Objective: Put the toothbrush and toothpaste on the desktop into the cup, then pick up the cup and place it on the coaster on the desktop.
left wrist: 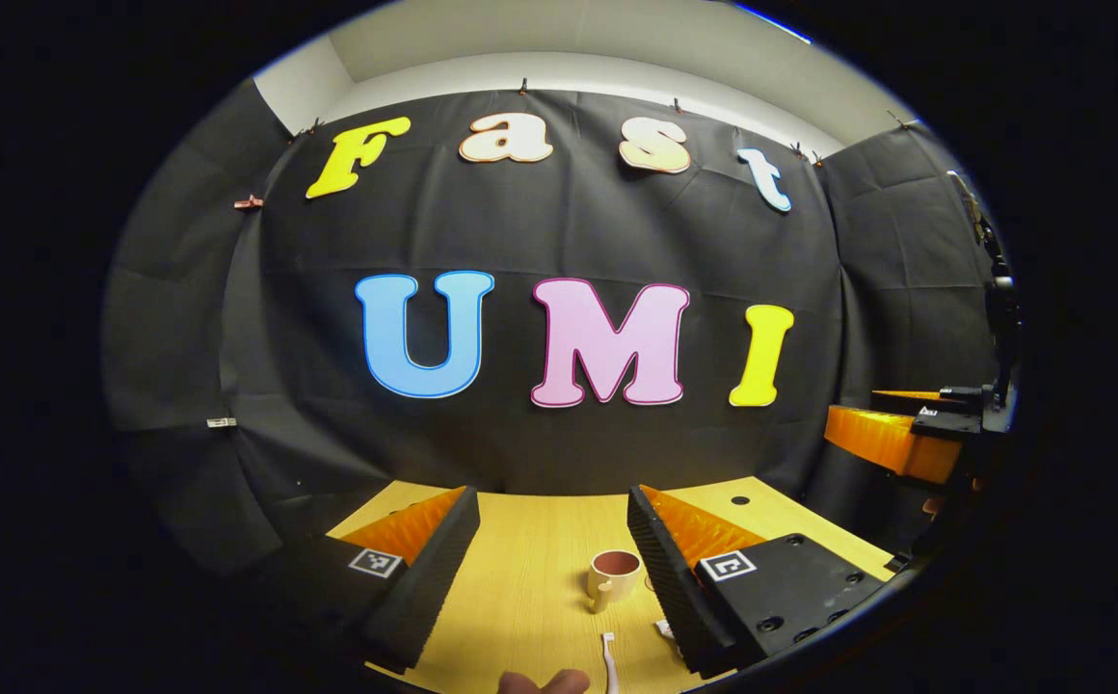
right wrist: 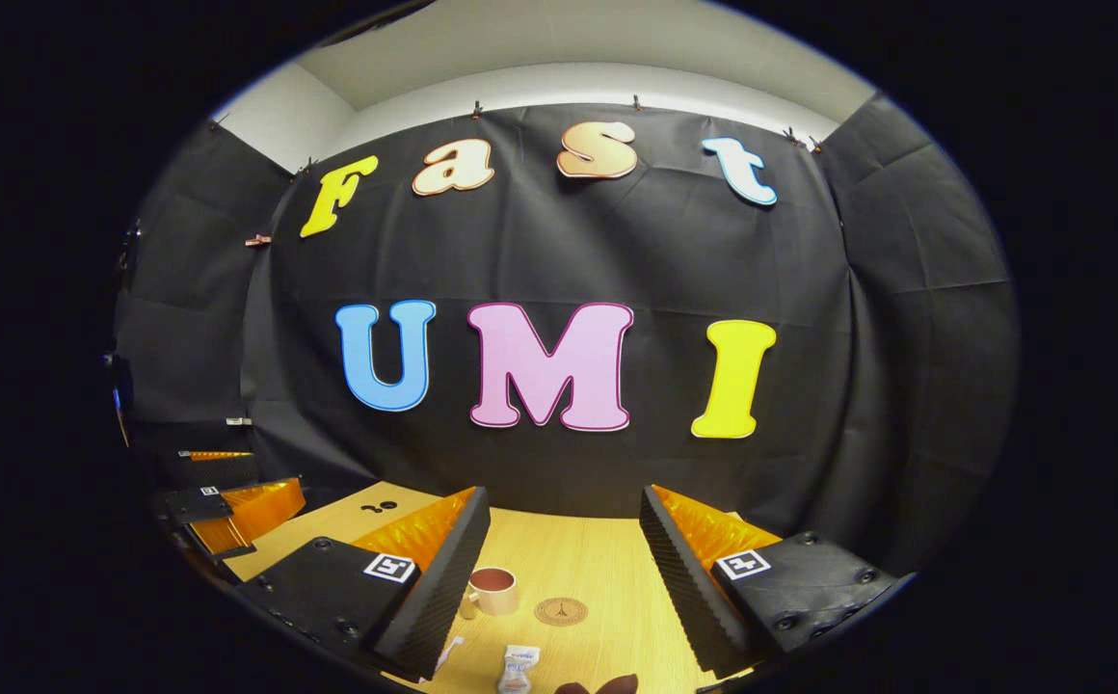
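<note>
Nothing done yet: we hold left gripper (left wrist: 553, 549) & right gripper (right wrist: 565, 549) wide apart w/ nothing between, toothbrush (left wrist: 608, 660) & toothpaste (right wrist: 517, 669) lying on desktop (left wrist: 520, 578) near the vacant cup (right wrist: 492, 589), coaster (right wrist: 561, 611) beside it bare.

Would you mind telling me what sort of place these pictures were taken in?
Most likely a recording booth set up for tabletop chores: black cloth walls clipped up around a wooden desktop, on which stand a cup, a coaster and toothpaste.
</note>
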`<move>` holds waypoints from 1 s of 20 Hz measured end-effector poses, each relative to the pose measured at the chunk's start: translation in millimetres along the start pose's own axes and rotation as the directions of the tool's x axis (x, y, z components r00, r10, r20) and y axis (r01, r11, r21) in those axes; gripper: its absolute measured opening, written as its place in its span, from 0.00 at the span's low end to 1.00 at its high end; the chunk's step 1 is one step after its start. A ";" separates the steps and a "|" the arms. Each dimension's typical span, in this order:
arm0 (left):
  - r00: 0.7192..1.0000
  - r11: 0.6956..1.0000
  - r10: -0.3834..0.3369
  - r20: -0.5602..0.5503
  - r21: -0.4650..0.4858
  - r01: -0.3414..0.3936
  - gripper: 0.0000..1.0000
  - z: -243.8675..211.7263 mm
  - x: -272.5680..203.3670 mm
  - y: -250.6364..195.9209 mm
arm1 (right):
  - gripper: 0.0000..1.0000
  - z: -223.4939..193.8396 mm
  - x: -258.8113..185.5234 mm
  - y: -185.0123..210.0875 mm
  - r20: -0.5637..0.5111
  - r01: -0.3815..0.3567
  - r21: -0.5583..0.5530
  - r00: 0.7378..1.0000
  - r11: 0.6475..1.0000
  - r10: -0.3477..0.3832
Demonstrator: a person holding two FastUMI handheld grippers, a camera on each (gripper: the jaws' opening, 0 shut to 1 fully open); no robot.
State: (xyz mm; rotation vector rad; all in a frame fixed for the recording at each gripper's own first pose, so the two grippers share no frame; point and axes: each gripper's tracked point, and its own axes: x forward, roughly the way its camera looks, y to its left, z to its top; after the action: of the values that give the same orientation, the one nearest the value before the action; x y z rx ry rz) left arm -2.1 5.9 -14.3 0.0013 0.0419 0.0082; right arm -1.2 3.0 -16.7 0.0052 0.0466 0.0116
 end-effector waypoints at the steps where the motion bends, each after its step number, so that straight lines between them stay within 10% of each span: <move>1: 1.000 1.000 -0.001 -0.001 0.002 0.001 0.96 0.7 0.2 -0.4 | 0.96 -2.1 0.7 0.4 -0.006 0.001 -0.003 1.000 1.000 -0.001; 9: 0.999 1.000 0.003 -0.049 0.013 -0.002 0.96 -19.4 -0.3 8.8 | 0.96 -88.2 -2.2 17.2 -0.269 -0.036 -0.052 0.963 0.998 0.021; 20: 0.983 0.999 -0.008 -0.182 0.038 0.015 0.96 -81.5 -4.9 32.2 | 0.98 -241.3 -16.3 42.6 -0.642 -0.021 -0.014 0.767 1.000 0.008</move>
State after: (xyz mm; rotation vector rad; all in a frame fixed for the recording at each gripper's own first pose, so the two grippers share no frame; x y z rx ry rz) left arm -10.7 38.1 -95.5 0.0392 0.2244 -0.0044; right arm -29.2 46.6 -256.7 -0.0191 0.7428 0.0291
